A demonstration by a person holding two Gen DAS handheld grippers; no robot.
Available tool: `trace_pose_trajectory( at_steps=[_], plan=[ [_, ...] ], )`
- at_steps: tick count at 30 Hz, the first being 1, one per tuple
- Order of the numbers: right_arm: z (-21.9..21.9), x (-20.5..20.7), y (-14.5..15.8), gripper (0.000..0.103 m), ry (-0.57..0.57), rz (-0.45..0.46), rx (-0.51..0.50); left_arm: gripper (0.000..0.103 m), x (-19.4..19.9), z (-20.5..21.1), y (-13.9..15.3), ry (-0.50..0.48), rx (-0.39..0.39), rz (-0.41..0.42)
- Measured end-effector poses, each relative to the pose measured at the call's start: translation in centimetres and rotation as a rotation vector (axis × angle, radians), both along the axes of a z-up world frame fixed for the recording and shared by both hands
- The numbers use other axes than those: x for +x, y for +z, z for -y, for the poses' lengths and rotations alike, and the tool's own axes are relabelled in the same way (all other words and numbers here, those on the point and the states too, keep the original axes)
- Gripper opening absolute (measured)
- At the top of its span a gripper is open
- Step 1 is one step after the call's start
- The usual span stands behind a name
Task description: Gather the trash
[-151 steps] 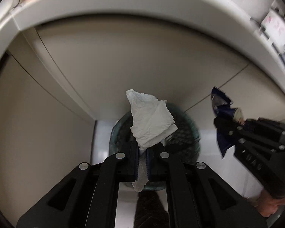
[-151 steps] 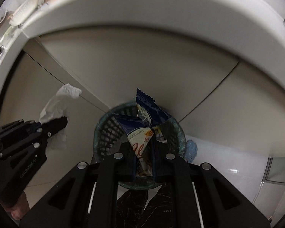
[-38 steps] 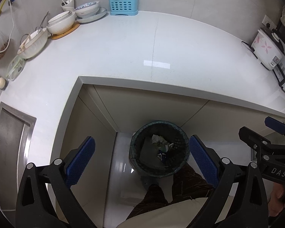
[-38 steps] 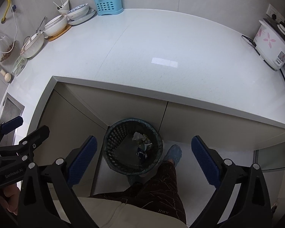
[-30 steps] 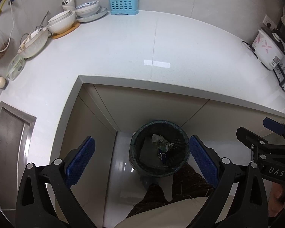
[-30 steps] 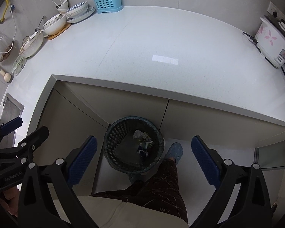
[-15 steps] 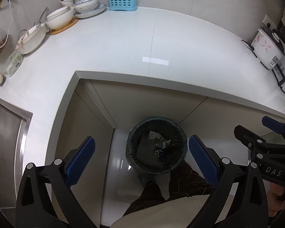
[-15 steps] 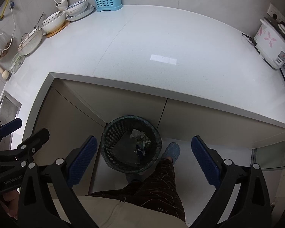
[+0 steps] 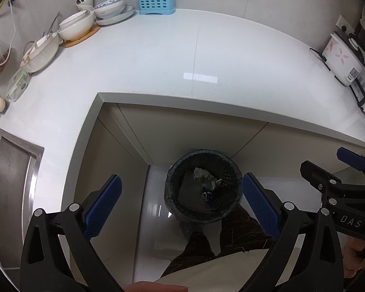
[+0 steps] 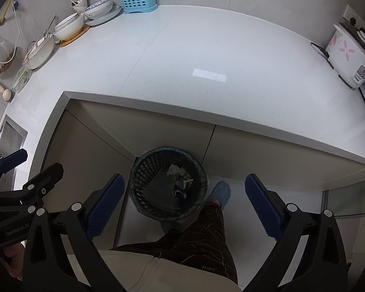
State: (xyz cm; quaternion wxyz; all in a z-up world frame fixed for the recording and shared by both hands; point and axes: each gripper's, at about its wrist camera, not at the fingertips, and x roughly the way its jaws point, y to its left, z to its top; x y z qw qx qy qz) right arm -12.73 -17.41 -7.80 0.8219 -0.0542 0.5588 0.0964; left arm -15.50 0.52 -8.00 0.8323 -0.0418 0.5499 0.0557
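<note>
A dark mesh waste bin (image 9: 172,189) (image 10: 143,170) stands on the floor below the counter's inner corner. Inside lie a crumpled white tissue (image 9: 199,172) (image 10: 174,169) and a blue snack wrapper (image 9: 208,194) (image 10: 180,191). My left gripper (image 9: 181,204) hangs high above the bin, open, nothing between its blue pads (image 9: 102,205). Level with it, my right gripper (image 10: 183,205) is open and empty too. Each gripper shows at the edge of the other's view: the right gripper (image 9: 345,185) and the left gripper (image 10: 22,180).
The white L-shaped countertop (image 9: 158,56) carries bowls (image 9: 75,26), a blue utensil holder (image 9: 155,0) and a rice cooker (image 9: 343,58). A steel sink (image 9: 9,185) lies at the left. The person's patterned trouser leg (image 10: 206,241) and a blue slipper (image 10: 220,191) stand beside the bin.
Five seconds ago both grippers held the tissue and the wrapper low over the bin; both pieces now lie in it. Since then both open grippers rose and barely drifted.
</note>
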Motion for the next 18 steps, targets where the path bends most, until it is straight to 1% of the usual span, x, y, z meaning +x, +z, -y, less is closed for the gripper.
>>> trace_pose_trajectory(
  at_steps=[6,11,18],
  plan=[
    [-0.26,-0.04,-0.12,0.095,0.004,0.001,-0.005,0.097,0.12,-0.12,-0.17,-0.006,-0.019,-0.003],
    [-0.64,-0.06,-0.11,0.095,0.014,0.005,-0.014,0.097,0.29,-0.12,-0.1,0.001,-0.017,0.004],
    [-0.37,0.3,0.6,0.095,0.007,0.044,-0.022,0.097,0.36,0.1,-0.12,0.002,-0.02,-0.003]
  ],
)
